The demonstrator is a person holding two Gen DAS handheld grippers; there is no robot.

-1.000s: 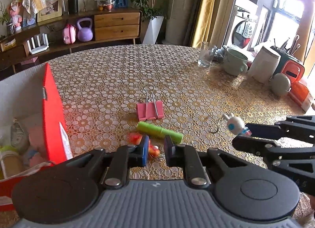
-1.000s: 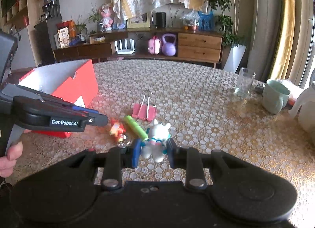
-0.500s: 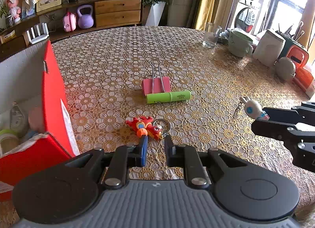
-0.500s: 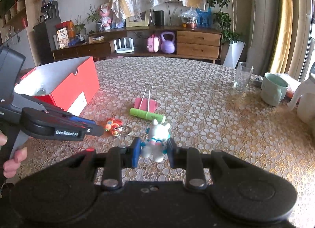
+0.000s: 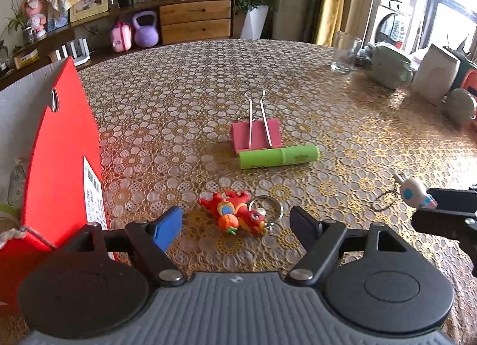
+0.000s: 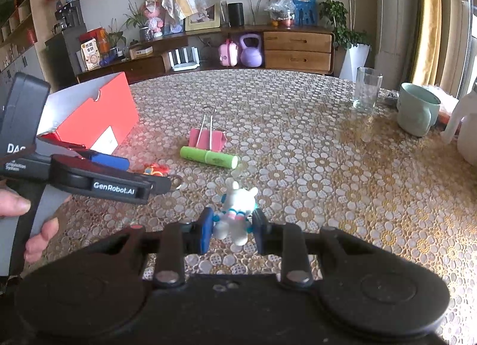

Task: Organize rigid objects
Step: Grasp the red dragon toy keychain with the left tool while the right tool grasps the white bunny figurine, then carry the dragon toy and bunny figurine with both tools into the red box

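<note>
A: Largest first. Table (image 5: 208, 77) with a gold lace-pattern cover; red box (image 5: 64, 166) at its left edge, lid up.

B: Noted. Grippers?

A: Left gripper (image 5: 235, 222): jaws have just been opening, now spread wide, nothing pressed by either pad. Right gripper (image 6: 233, 230): narrow, clamped on the white rabbit figure (image 6: 237, 211), held clear above the cover.

B: Loose items?

A: 3 on the table. Pink binder clip (image 5: 256, 135), handles pointing away; green cylinder (image 5: 278, 156) lying just in front of it, touching or nearly. Red dragon keychain (image 5: 235, 215) with its ring lies on the table between the left pads, touching neither.
</note>
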